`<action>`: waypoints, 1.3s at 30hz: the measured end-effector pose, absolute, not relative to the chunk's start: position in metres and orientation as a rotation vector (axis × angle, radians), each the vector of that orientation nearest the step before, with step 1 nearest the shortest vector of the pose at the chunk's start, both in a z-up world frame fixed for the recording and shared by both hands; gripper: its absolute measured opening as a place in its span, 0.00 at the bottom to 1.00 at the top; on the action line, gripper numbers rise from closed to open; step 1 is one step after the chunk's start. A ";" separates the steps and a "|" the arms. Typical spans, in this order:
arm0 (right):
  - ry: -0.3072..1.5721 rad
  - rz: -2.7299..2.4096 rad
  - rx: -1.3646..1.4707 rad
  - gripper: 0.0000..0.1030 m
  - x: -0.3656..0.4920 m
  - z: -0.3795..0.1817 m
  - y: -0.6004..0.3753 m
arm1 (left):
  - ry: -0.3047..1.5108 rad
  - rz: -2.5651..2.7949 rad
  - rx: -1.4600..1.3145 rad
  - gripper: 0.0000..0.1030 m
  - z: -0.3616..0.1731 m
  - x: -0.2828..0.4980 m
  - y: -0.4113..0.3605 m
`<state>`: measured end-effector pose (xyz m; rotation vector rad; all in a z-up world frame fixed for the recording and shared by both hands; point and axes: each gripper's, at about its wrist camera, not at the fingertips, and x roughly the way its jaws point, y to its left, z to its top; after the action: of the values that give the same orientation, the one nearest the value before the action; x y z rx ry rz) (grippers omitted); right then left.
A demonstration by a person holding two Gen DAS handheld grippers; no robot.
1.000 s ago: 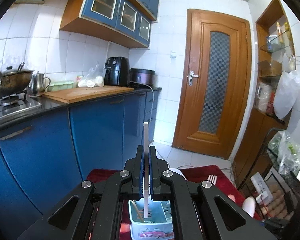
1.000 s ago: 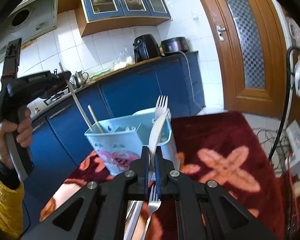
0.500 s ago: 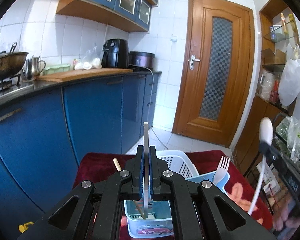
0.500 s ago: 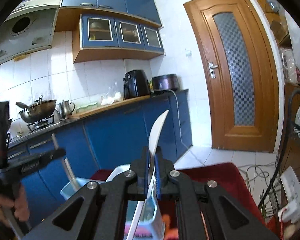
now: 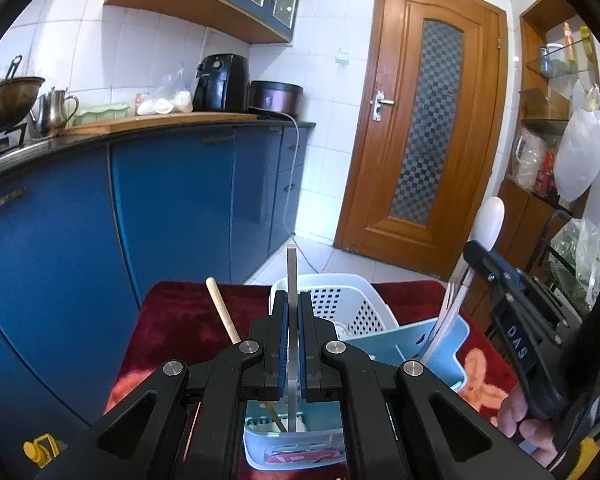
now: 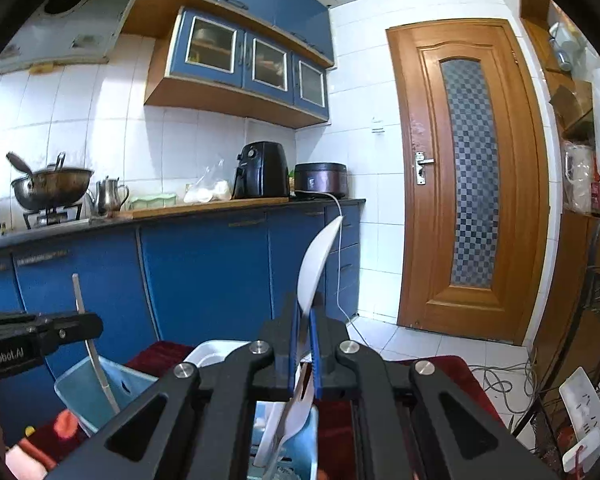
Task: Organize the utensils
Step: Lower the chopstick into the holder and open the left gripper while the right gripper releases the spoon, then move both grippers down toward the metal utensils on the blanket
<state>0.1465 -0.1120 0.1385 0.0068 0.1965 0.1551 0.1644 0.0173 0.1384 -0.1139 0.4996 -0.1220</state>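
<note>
Hiding chopstick (image 5: 291,280) tip inside caddy (image 5: 458,344).

Kitchen interior, daylit. White tiled walls (image 6: 100,128); white tiled floor (image 6: 404,340). Blue base cabinets (image 5: 172,216) under dark countertop (image 6: 172,212). Blue wall cabinets with glass doors (image 6: 256,64), wood-trimmed. Range hood (image 6: 56,20) upper left. Wok (image 6: 52,188) on gas burner, metal kettle (image 6: 108,196) beside. Black air fryer (image 6: 262,170), dark rice cooker (image 6: 320,180) near counter end. Wooden door (image 6: 468,176), checkered glass panel. Wooden shelf unit (image 5: 556,92) right.
</note>
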 end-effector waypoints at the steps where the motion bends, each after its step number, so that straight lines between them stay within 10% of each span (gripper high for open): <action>1: 0.201 0.157 0.002 0.07 0.147 0.137 -0.112 | 0.507 -0.124 -0.114 0.04 0.136 0.165 0.017; 7: 0.260 0.204 0.011 0.08 0.144 0.127 -0.110 | 0.529 -0.144 -0.113 0.04 0.128 0.163 0.015; 11: 0.301 0.248 0.063 0.28 0.142 0.124 -0.115 | 0.545 -0.153 -0.109 0.07 0.125 0.161 0.013; 18: 0.328 0.304 0.139 0.37 0.131 0.128 -0.123 | 0.547 -0.154 -0.120 0.32 0.131 0.154 0.014; 39: 0.401 0.348 0.238 0.38 0.064 0.154 -0.151 | 0.512 -0.182 -0.081 0.35 0.158 0.083 0.009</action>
<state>0.0640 -0.1513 0.1543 0.2376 0.4012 0.3479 0.0832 0.0094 0.1584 -0.0810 0.5122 -0.1824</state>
